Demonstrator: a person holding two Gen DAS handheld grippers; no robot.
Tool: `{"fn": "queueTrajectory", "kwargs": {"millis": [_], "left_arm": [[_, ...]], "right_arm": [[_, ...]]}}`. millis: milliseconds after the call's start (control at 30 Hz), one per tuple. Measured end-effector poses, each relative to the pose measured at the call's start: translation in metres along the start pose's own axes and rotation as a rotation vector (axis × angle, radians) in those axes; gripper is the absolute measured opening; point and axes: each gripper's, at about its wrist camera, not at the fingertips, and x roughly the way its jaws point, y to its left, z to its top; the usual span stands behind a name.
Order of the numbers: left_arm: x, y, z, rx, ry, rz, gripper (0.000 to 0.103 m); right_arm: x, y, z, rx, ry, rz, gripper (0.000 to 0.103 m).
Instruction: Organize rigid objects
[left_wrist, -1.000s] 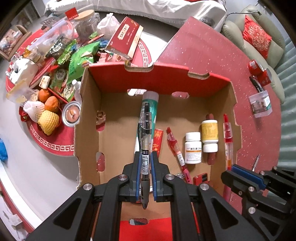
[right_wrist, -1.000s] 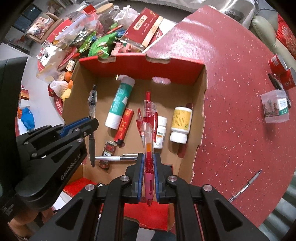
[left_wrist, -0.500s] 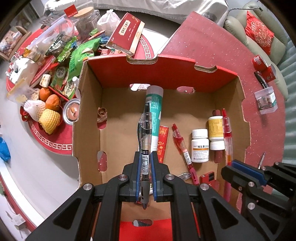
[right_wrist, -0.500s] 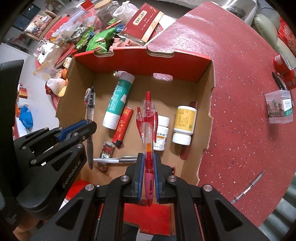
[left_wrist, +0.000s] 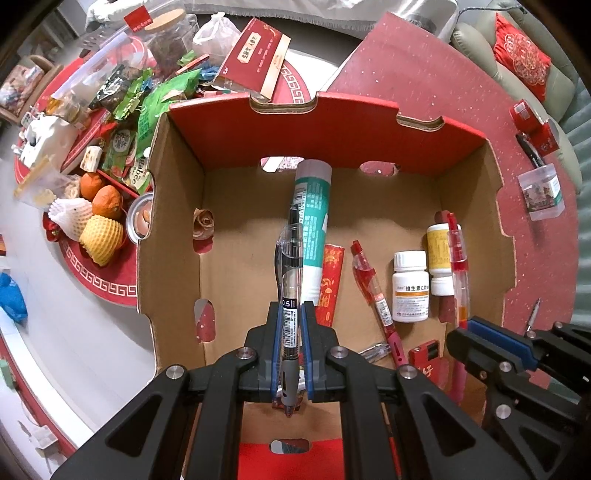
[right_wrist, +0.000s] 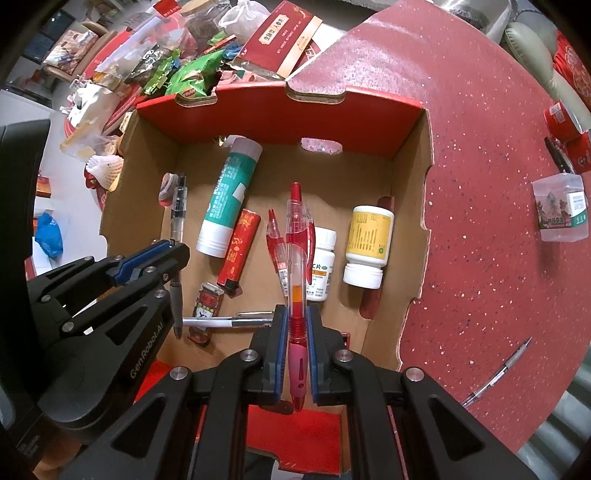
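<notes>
Black pen (left_wrist: 290, 295) clamped between pads of left hand-held gripper (left_wrist: 291, 354), held above cardboard box (left_wrist: 177, 229), tip toward 6 o'clock. Red pen (right_wrist: 297, 266) clamped likewise in right hand-held gripper (right_wrist: 297, 354), above same box. On box floor: green tube (right_wrist: 229, 199) at 11 o'clock of red pen, 2 pill bottles (right_wrist: 367, 247) at 3 o'clock. Box set on red worktop (right_wrist: 480, 184).
</notes>
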Motion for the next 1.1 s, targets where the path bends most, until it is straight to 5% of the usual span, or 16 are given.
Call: {"fn": "queueTrajectory", "kwargs": {"millis": [1100], "left_arm": [[0.024, -0.005, 0.0, 0.019, 0.048, 0.042, 0.01]], "right_arm": [[0.025, 0.001, 0.008, 0.001, 0.051, -0.017, 0.011]]}}
